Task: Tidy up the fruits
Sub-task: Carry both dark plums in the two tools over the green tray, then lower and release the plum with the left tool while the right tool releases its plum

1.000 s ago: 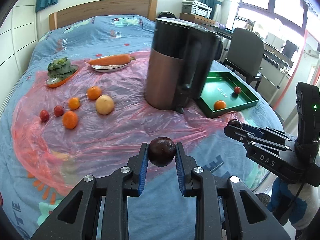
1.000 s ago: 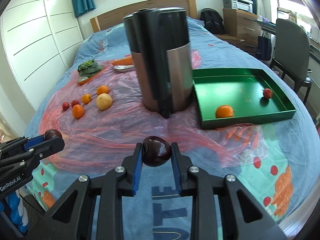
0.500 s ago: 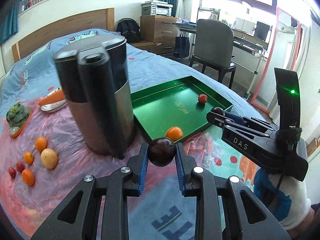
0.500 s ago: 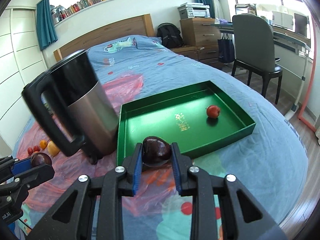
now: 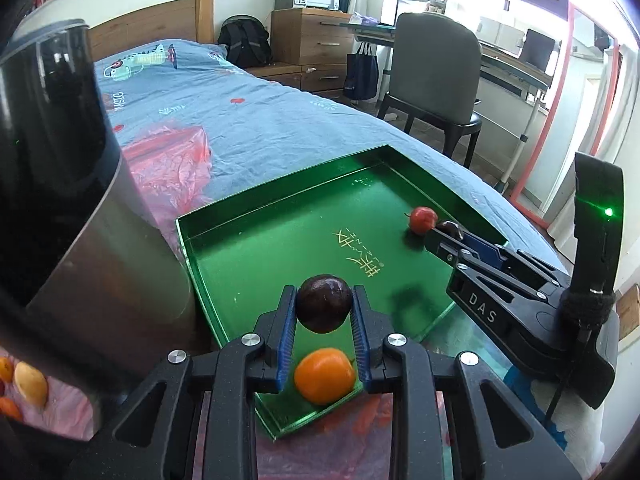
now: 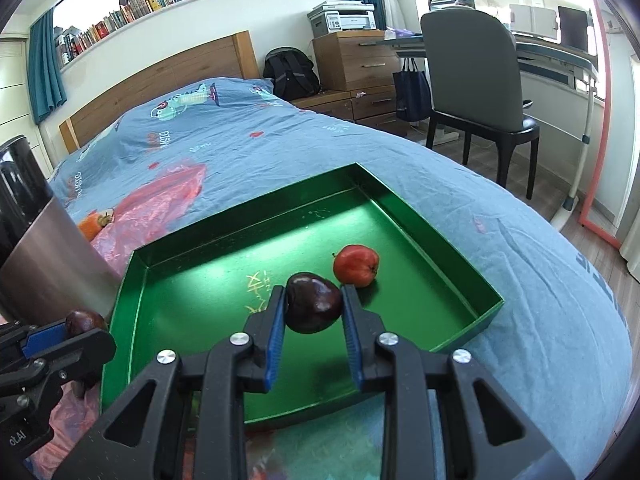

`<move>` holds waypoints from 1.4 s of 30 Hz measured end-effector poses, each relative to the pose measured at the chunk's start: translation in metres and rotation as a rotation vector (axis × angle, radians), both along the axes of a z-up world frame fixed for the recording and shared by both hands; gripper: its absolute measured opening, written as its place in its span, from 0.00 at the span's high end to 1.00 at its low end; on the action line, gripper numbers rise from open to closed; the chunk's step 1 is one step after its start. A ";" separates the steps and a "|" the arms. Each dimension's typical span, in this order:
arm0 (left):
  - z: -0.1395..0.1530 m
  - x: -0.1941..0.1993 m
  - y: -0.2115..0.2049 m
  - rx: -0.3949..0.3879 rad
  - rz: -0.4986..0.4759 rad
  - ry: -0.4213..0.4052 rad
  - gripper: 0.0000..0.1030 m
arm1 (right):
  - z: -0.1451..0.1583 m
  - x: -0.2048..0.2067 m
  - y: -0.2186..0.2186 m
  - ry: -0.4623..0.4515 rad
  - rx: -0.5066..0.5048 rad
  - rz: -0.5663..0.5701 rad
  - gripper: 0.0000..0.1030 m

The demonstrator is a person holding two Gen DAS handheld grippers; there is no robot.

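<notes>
My left gripper (image 5: 324, 310) is shut on a dark purple plum (image 5: 325, 303) above the near corner of the green tray (image 5: 280, 200), over an orange (image 5: 325, 376) lying in the tray. My right gripper (image 6: 313, 307) is shut on a second dark plum (image 6: 313, 303) above the tray (image 6: 404, 208), just left of a small red apple (image 6: 356, 265) in the tray. The right gripper also shows in the left wrist view (image 5: 448, 232), next to the red apple (image 5: 422, 219). The left gripper shows at the left edge of the right wrist view (image 6: 80, 326).
A tall steel and black kettle (image 5: 60, 200) stands close left of the tray on pink plastic sheet (image 5: 168, 168) over the blue bedspread. Loose fruits (image 5: 30, 378) lie beyond the kettle at far left. A chair (image 6: 476, 60) and desk stand right of the bed.
Both grippers, each still holding its plum, have moved right and forward from the pink sheet to above the green tray. The kettle has slid to the left edge of both views.
</notes>
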State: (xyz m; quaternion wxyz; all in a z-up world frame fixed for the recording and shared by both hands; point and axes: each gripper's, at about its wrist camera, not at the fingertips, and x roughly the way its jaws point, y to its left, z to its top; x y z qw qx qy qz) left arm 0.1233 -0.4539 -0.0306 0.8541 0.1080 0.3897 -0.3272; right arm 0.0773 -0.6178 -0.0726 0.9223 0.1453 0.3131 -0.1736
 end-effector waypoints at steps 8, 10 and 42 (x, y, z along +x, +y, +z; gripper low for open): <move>-0.027 0.023 -0.022 0.059 -0.014 -0.002 0.78 | -0.025 0.024 -0.006 0.062 -0.004 0.013 1.00; -0.033 0.026 -0.026 0.065 -0.012 0.006 0.78 | -0.027 0.028 -0.005 0.082 -0.026 0.006 1.00; -0.065 0.032 -0.034 0.104 -0.001 0.049 0.78 | -0.037 0.051 0.002 0.154 -0.151 -0.035 1.00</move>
